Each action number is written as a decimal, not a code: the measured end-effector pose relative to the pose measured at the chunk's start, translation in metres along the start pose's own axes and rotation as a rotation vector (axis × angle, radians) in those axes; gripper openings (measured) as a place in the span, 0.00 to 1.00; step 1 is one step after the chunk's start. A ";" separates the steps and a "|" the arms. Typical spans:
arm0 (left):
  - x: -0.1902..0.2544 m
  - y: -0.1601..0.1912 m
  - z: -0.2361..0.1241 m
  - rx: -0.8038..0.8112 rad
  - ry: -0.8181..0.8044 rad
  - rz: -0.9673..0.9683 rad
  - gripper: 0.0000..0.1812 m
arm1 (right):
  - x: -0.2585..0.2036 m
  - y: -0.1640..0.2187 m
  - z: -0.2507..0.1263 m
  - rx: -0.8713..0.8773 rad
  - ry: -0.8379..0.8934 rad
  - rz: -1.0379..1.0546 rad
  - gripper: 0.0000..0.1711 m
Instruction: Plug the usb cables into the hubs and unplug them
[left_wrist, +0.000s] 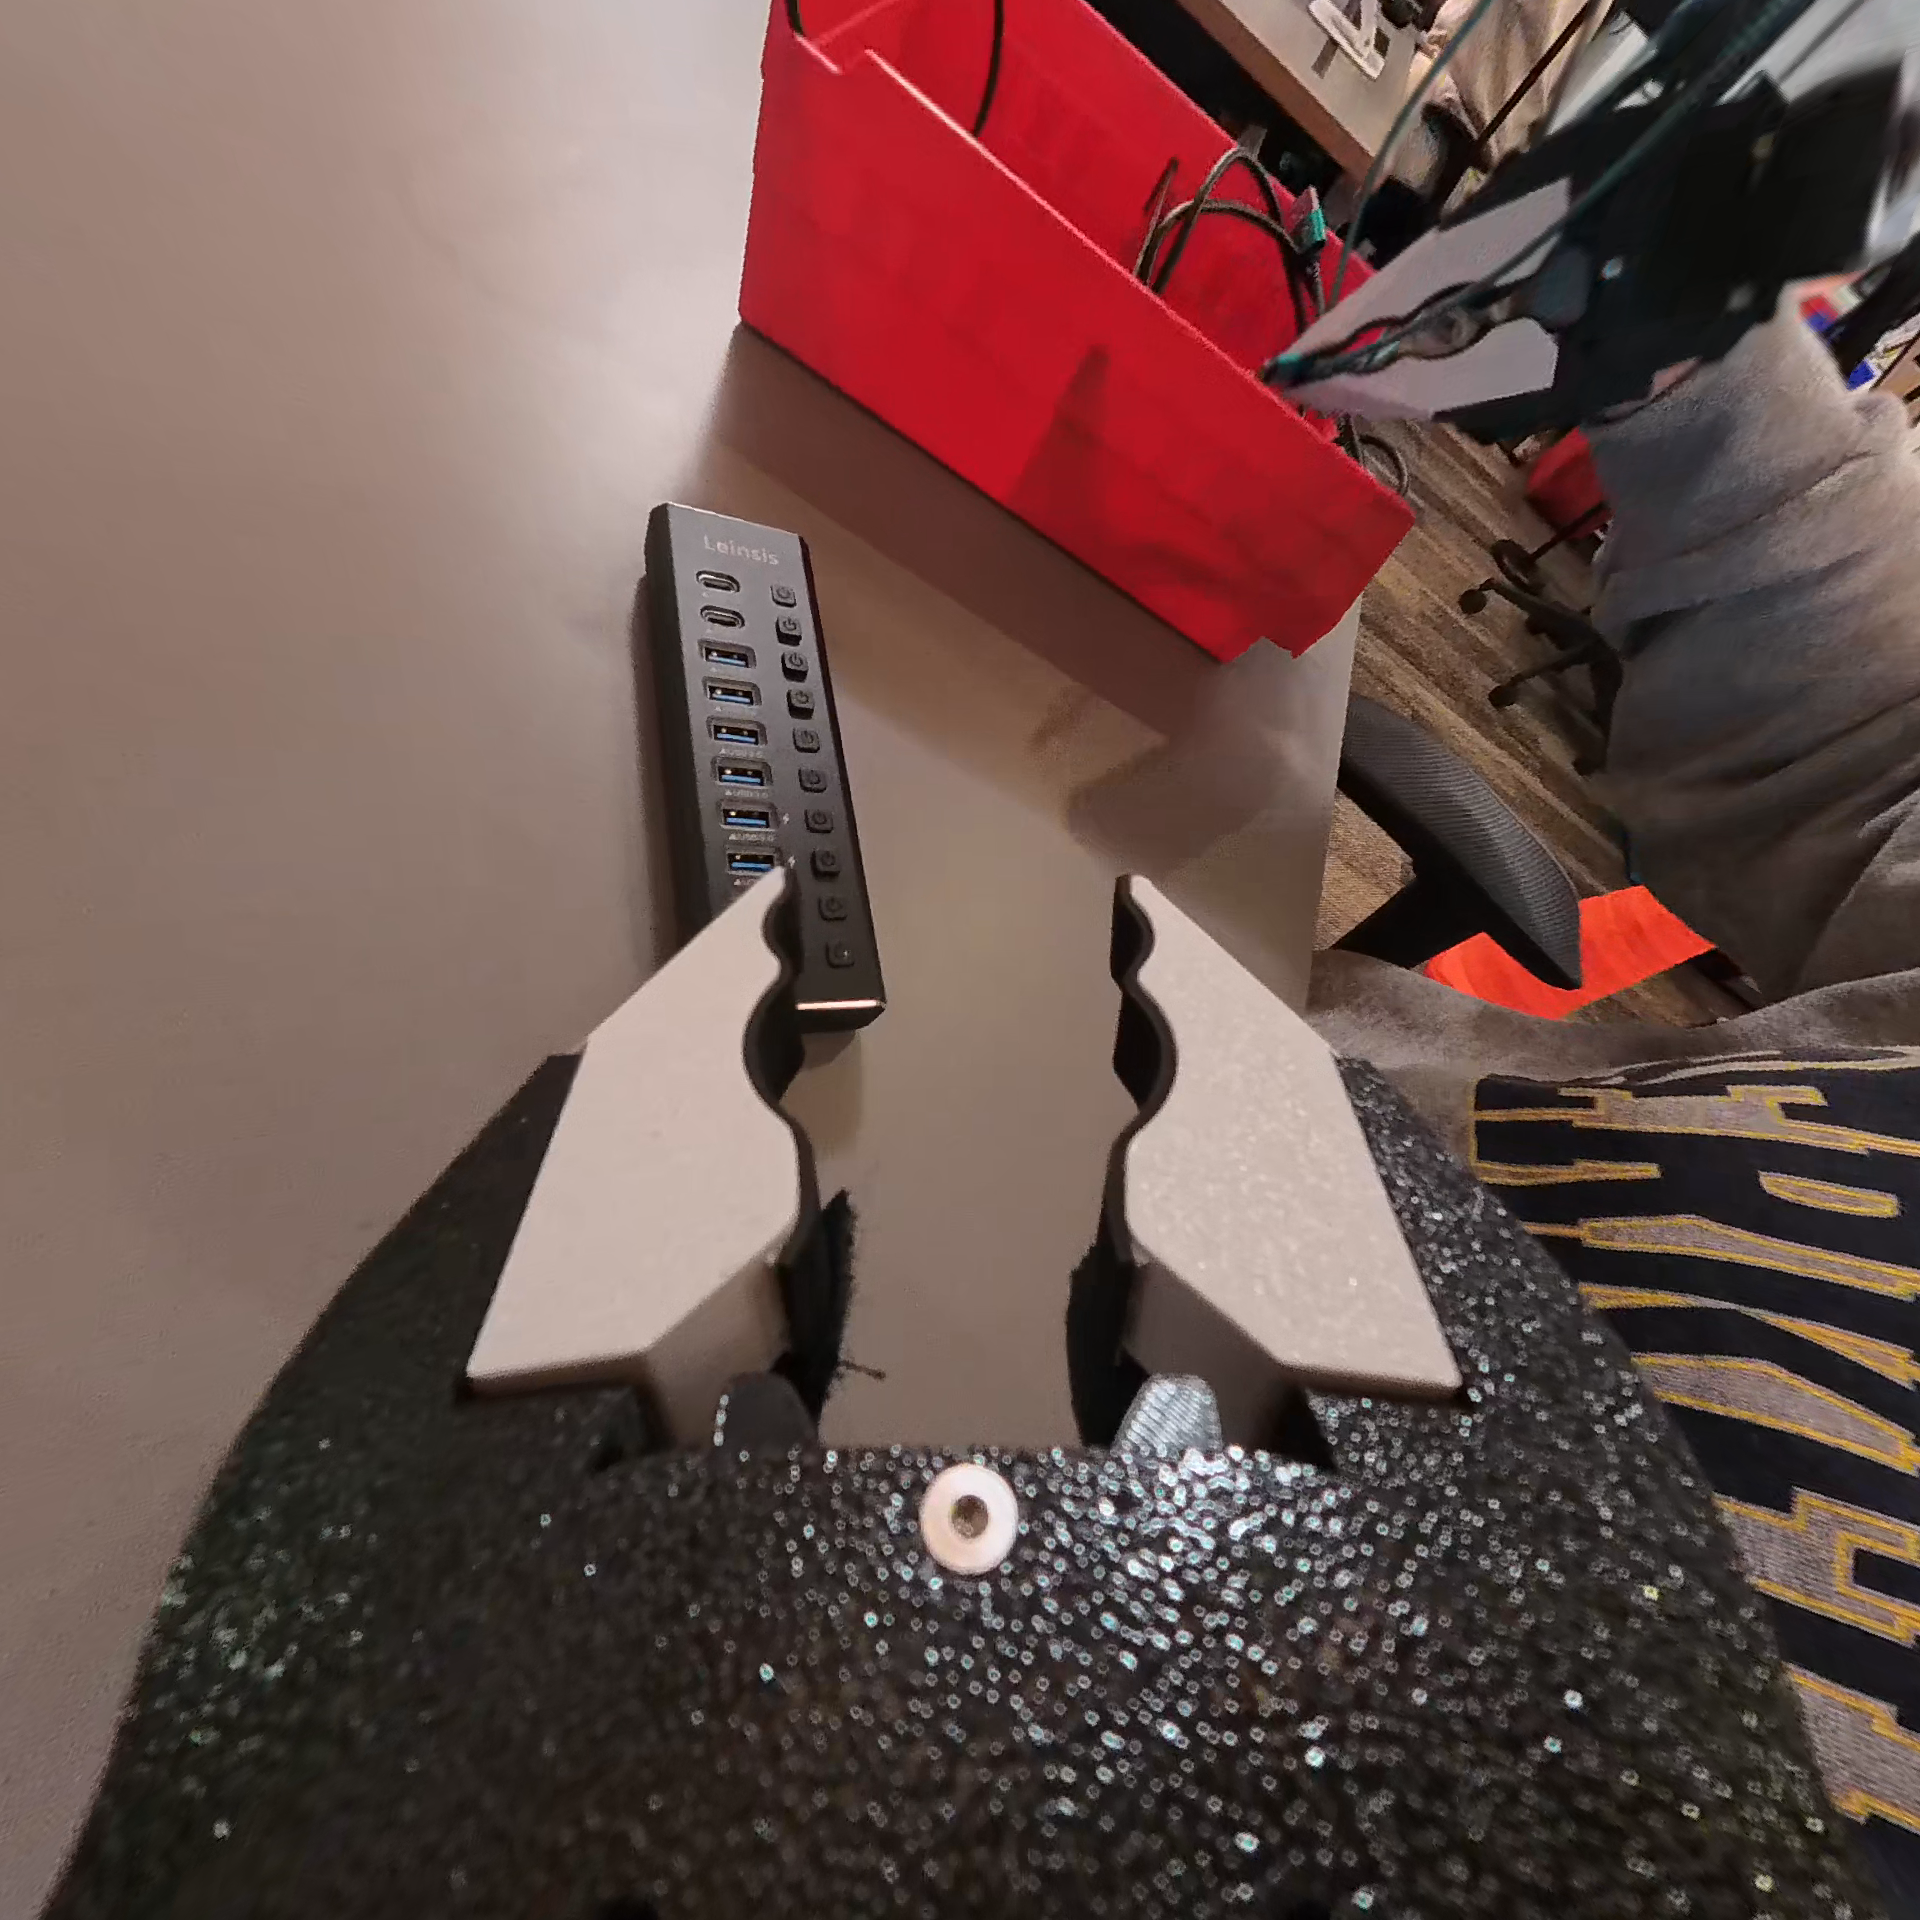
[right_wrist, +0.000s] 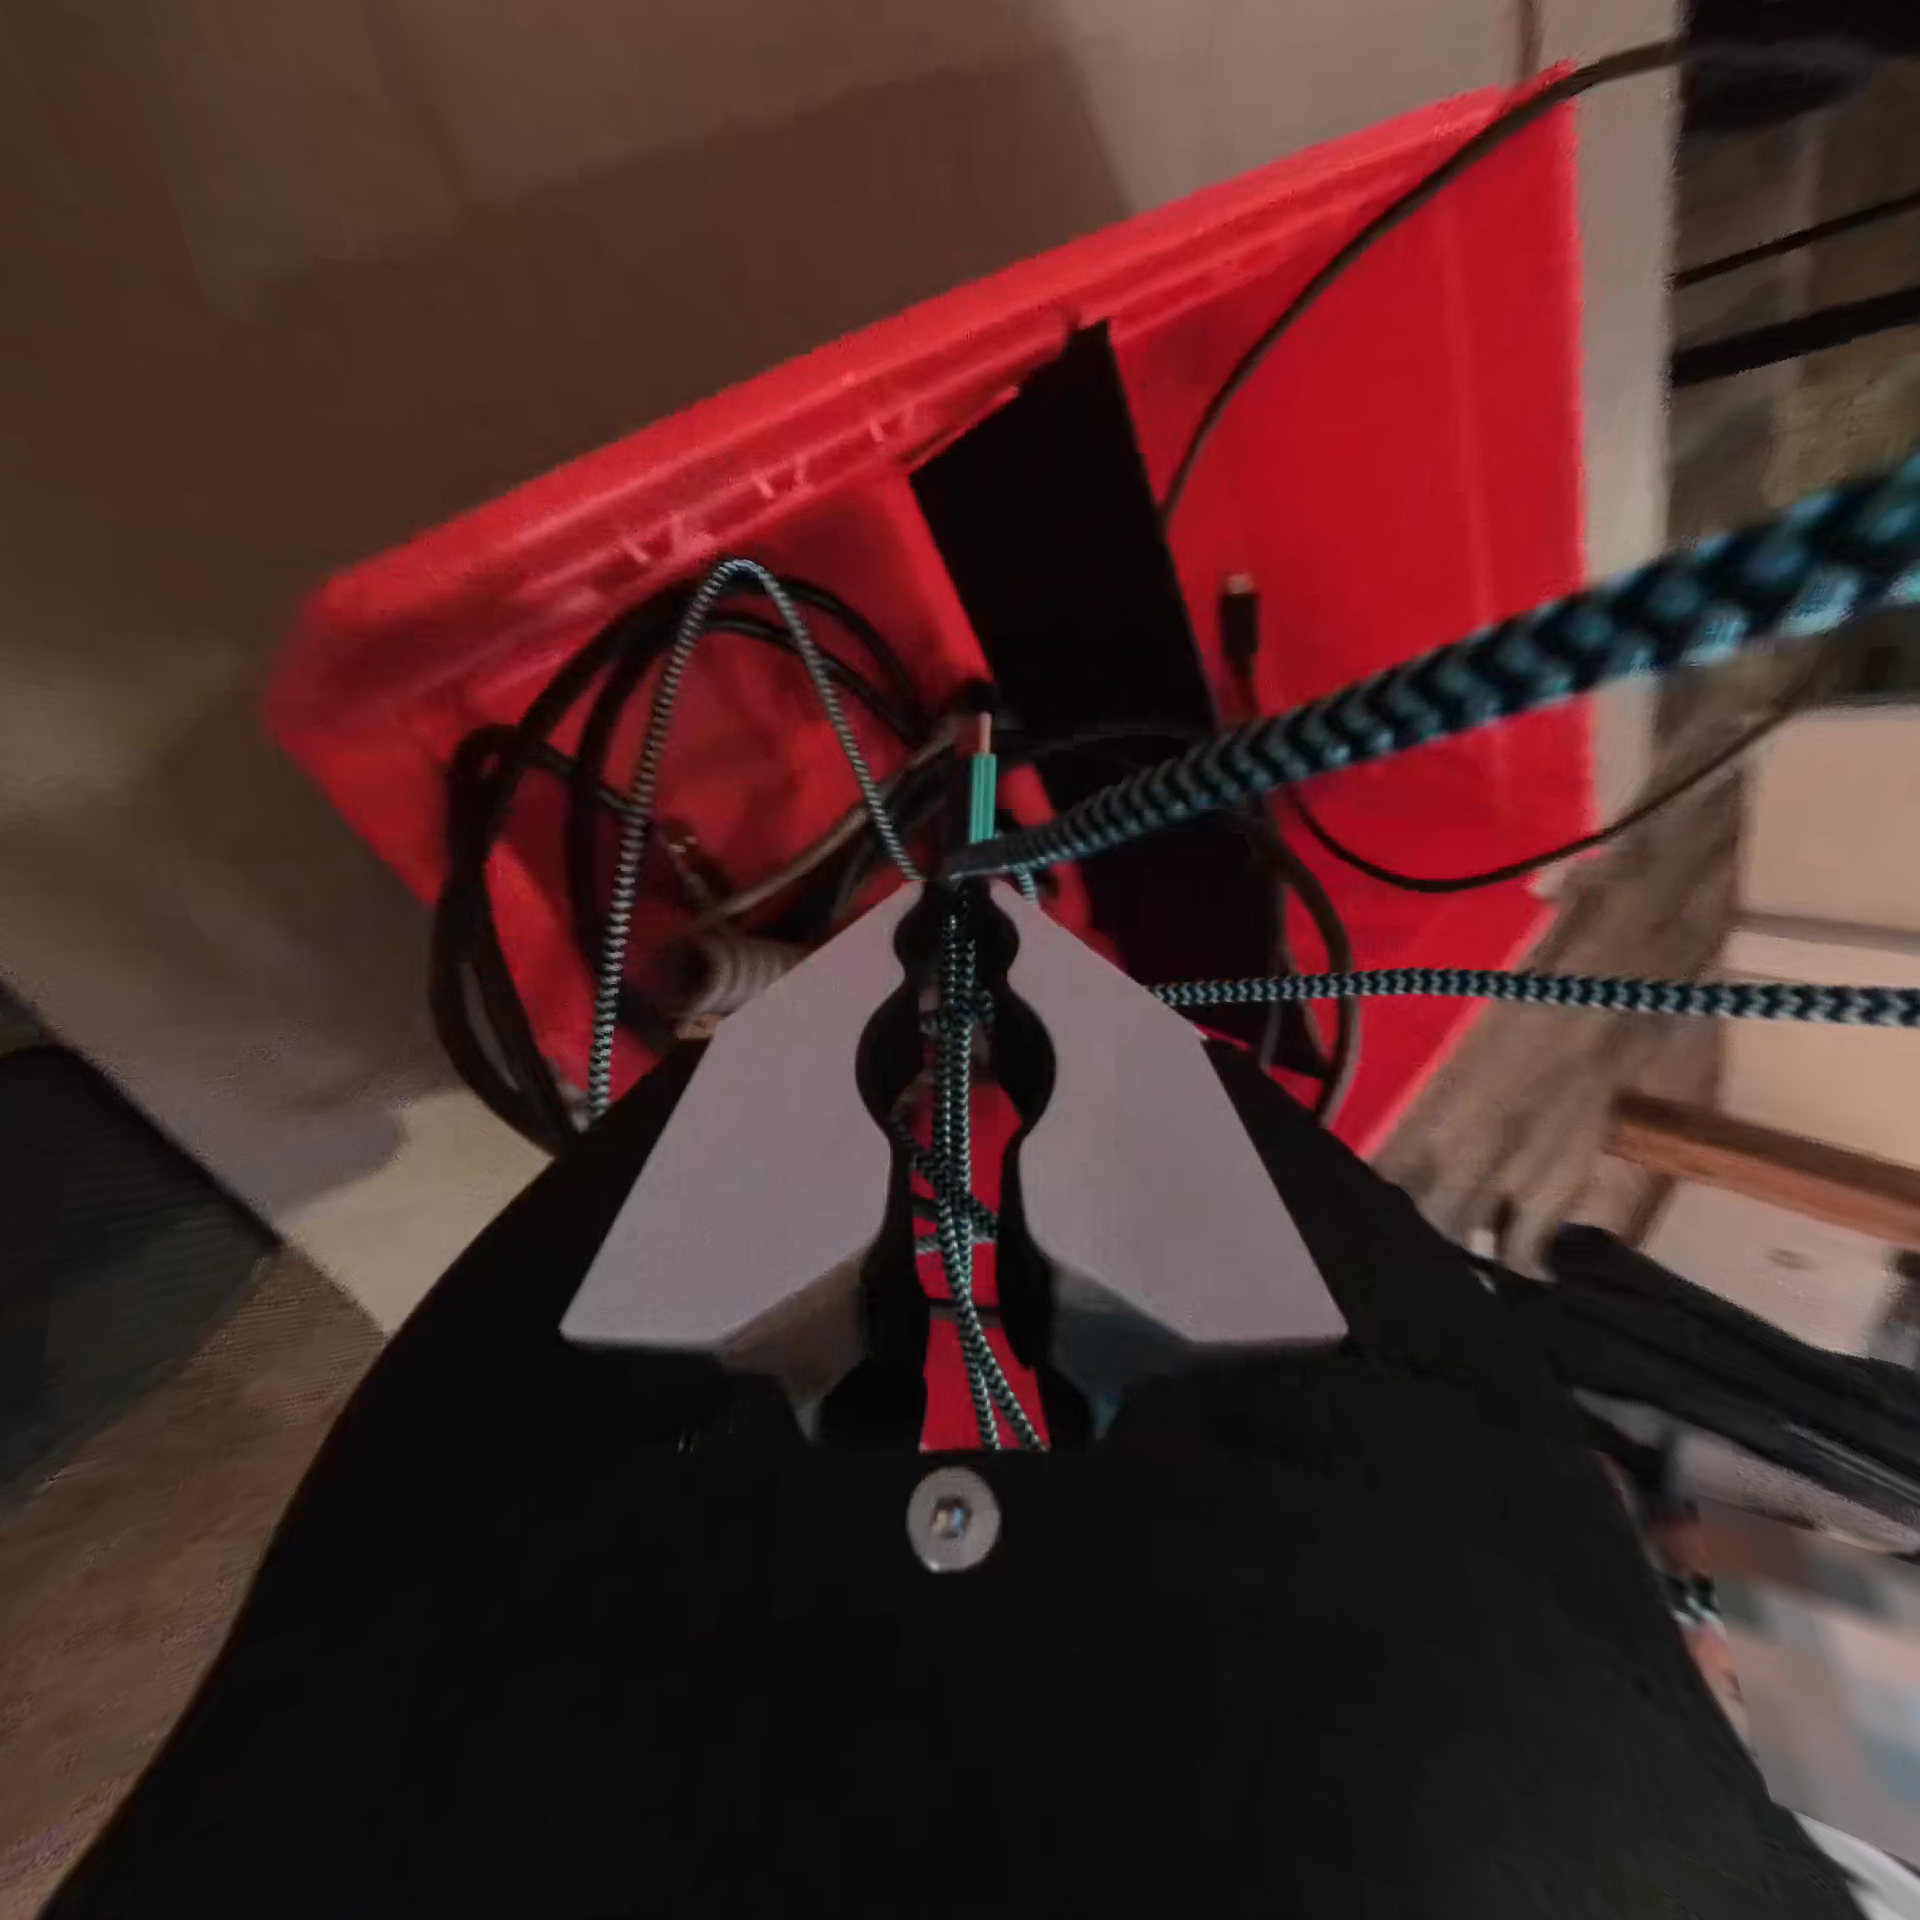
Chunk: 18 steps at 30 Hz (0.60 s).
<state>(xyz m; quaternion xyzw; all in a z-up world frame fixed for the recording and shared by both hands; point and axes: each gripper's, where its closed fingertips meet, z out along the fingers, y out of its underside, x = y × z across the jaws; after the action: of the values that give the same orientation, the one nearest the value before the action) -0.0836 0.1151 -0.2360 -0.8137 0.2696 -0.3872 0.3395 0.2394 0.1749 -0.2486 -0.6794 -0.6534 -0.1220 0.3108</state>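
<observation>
My left gripper (left_wrist: 951, 899) hangs low over a smooth grey table (left_wrist: 312, 623), its two pale, matte, scallop-edged fingers (left_wrist: 665, 1122) spread well apart with nothing between them, mounted on a black body flecked with glitter. One USB hub (left_wrist: 753, 748), a long, slim black bar, lies flat on the table just beyond my left fingertip, which overlaps its near end in the picture. Its top carries two oval ports at the far end, then a row of blue-tongued rectangular ports, six in view before my finger covers the rest, with a column of ten round black buttons beside them. No cable is plugged into it. Pale printed lettering sits at its far end and under the ports.

Far right of the hub stands one glossy red plastic bin (left_wrist: 935, 312) with straight walls and an inner divider, holding a tangle of cables (left_wrist: 1226, 229). My right gripper (left_wrist: 1283, 369) shows above the bin's near right corner.

In the right wrist view, which is blurred, my right gripper (right_wrist: 956, 883) has its fingers drawn nearly together at the tips, pinching a braided black-and-teal cable (right_wrist: 1351, 717) whose woven sheath runs up to the right and loops back between the fingers. A teal connector (right_wrist: 982, 795) stands just beyond the tips. Beneath it lies the red bin (right_wrist: 1403, 520), with several smooth black cables and a flat black slab (right_wrist: 1060, 540) inside; their number cannot be told.
</observation>
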 end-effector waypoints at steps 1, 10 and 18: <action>0.000 0.001 0.001 -0.004 0.003 -0.001 0.32 | -0.008 -0.003 0.003 0.013 -0.092 0.061 0.03; 0.002 0.006 0.008 -0.031 0.023 -0.001 0.32 | -0.047 -0.006 0.024 -0.132 -0.615 0.390 0.05; -0.003 0.007 0.010 -0.031 0.024 -0.014 0.32 | 0.001 0.013 -0.036 -0.370 -0.313 0.439 0.48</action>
<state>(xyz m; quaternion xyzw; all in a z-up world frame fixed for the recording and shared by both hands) -0.0784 0.1164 -0.2474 -0.8160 0.2738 -0.3953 0.3207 0.2606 0.1556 -0.2238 -0.8596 -0.4978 -0.0625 0.0967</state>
